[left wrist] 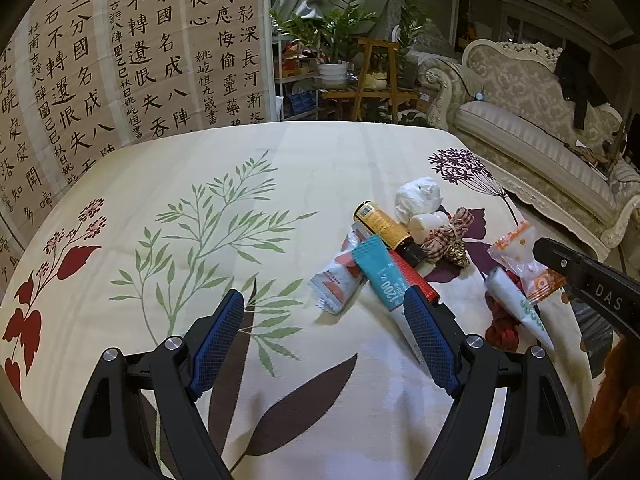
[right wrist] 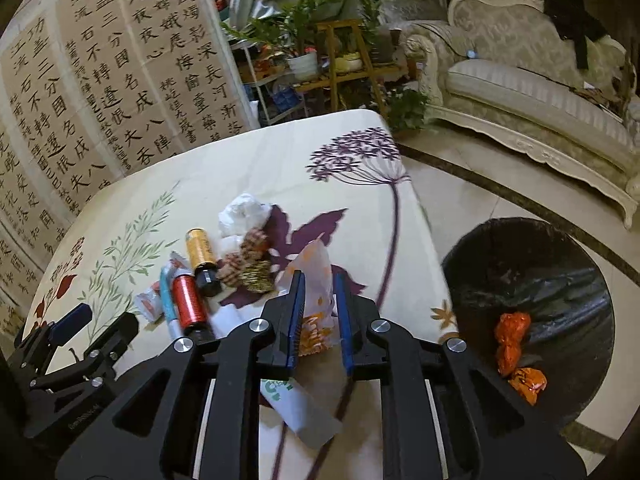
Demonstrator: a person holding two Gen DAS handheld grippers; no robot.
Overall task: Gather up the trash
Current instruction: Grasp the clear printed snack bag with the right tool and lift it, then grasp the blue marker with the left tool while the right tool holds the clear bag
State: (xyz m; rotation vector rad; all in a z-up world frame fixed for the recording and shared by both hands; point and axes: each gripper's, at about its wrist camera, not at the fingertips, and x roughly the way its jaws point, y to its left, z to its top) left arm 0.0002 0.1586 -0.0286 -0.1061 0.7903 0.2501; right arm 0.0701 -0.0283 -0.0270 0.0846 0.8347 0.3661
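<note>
Two grippers show: the left gripper (left wrist: 324, 346), low in its frame, stands spread and empty over the floral tablecloth (left wrist: 168, 152). The right gripper (right wrist: 320, 322) pinches an orange-and-white wrapper (right wrist: 316, 320) at frame centre; the black-lined bin (right wrist: 528, 320) sits lower right, more litter centre-left.

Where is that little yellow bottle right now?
In the right wrist view, the yellow bottle lies on the table's left side, between the red tube and the checked ribbon.

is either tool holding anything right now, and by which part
The right tool pinches a clear orange-printed wrapper near its middle, lifted over the table. The left tool is open and holds nothing.
</note>
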